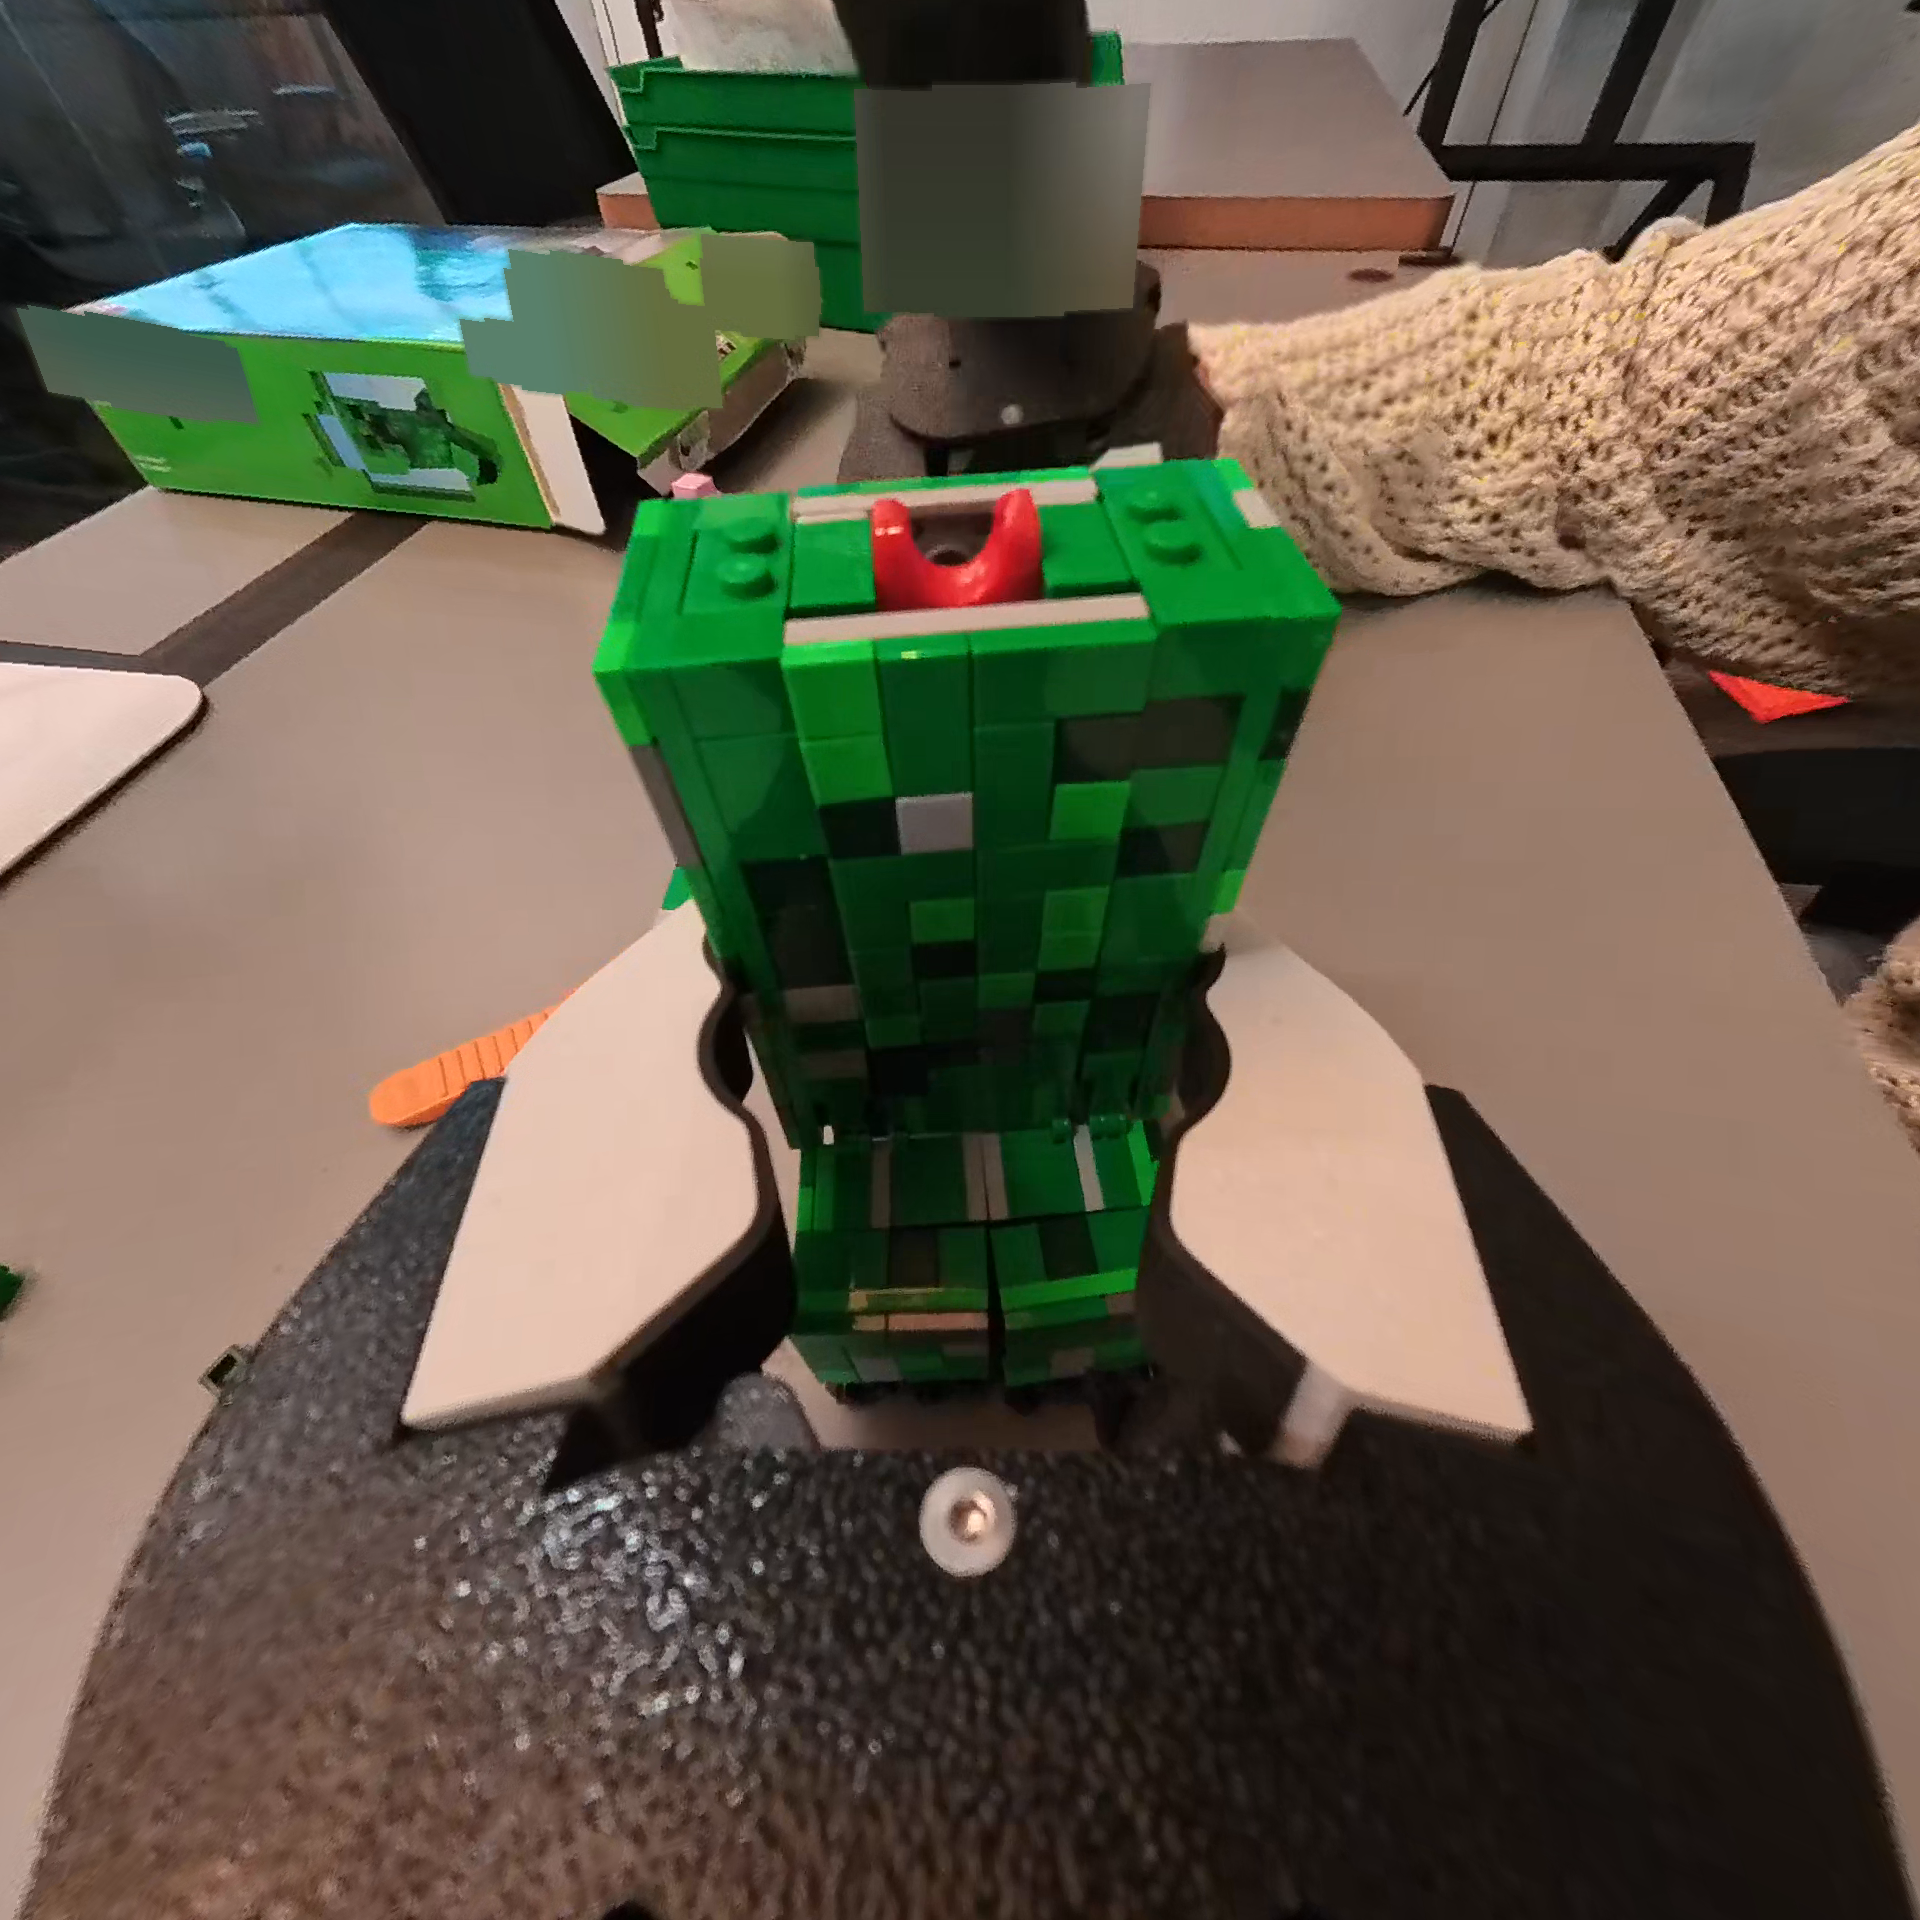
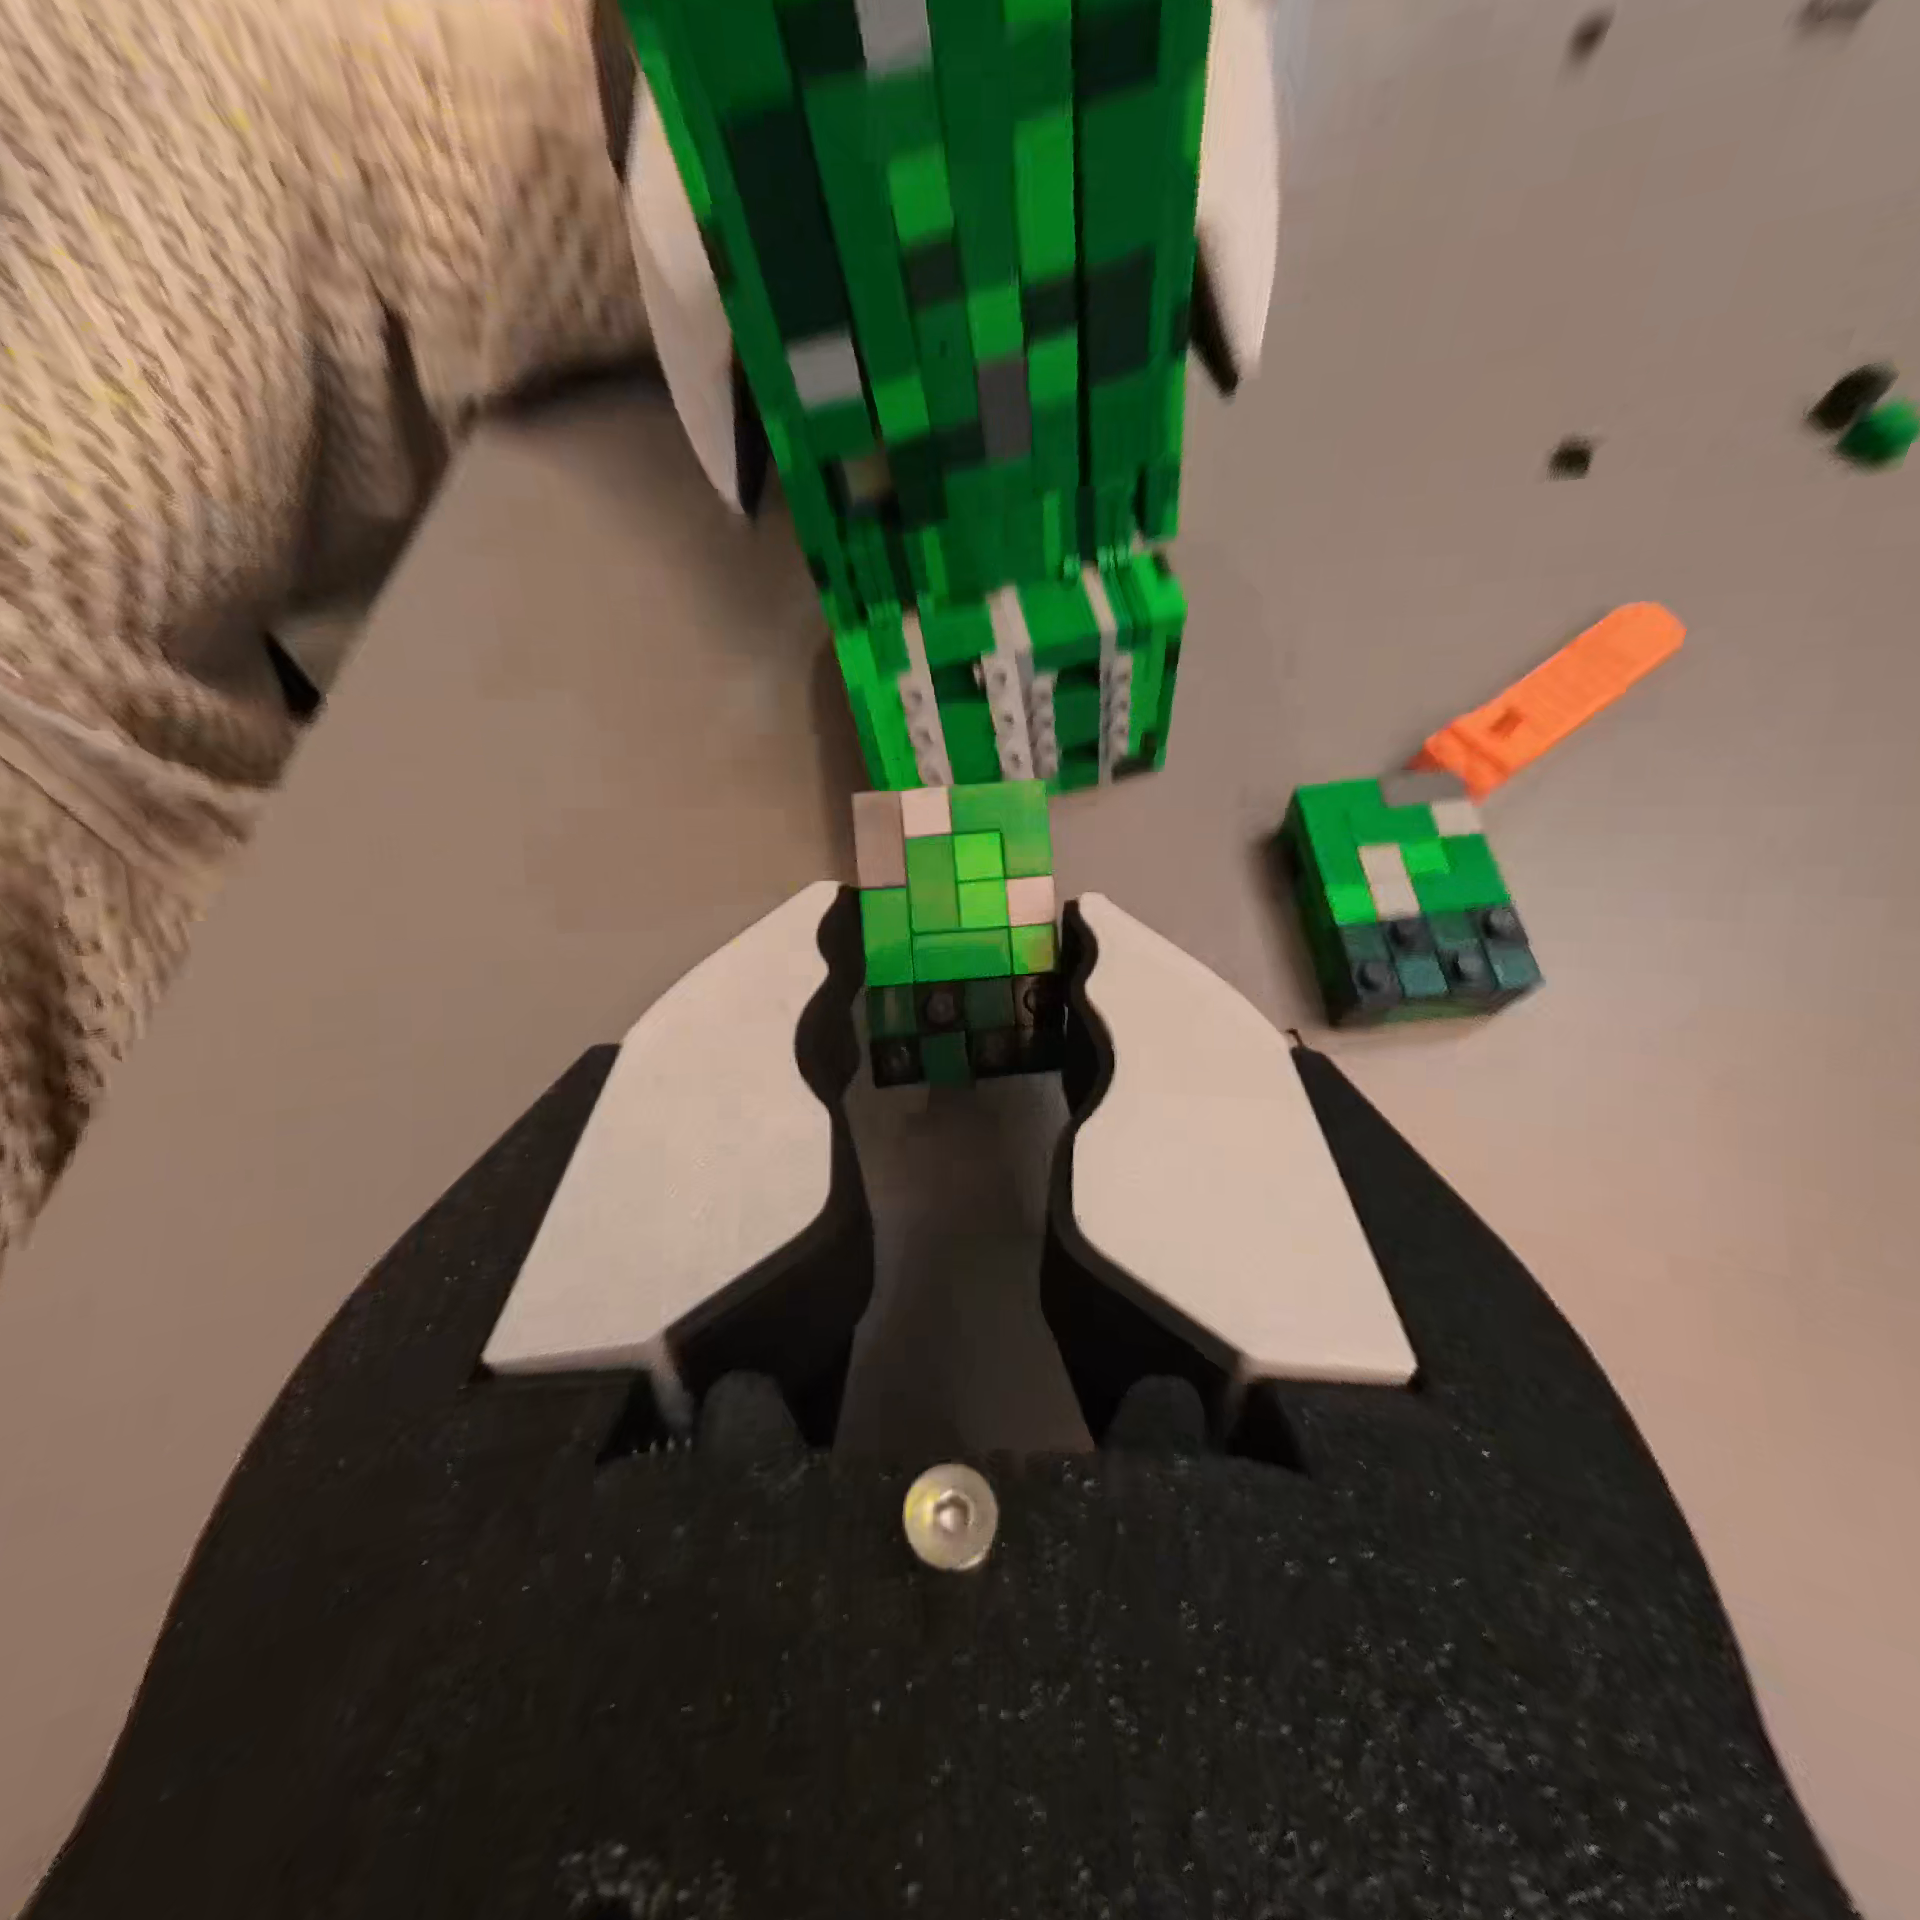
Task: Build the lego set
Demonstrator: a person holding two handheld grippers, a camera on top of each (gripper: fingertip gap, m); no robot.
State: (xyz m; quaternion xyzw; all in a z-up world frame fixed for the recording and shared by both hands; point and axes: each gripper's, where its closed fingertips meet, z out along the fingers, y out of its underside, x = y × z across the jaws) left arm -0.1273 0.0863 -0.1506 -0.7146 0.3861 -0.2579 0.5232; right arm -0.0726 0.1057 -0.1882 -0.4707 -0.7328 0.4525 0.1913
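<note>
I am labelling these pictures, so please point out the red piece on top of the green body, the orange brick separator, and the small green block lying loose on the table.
red piece (image 1: 956, 556): left wrist view, its lower curve.
orange brick separator (image 2: 1548, 698): right wrist view, mid-handle.
loose green block (image 2: 1403, 883): right wrist view, its top face.

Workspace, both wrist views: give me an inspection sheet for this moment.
Surface: grey table, mostly bare.
Job's things: tall green body upright, red part in its top; small block; second block lying beside an orange tool.
Clutter: green box and green trays at the back; stray small pieces.
Grippers: left gripper jaws shut on the body low down; right gripper jaws shut on the small block, close to the body's foot.
Cables: nothing seen.
Surroundings: knit sleeve, black stand behind the body.
</note>
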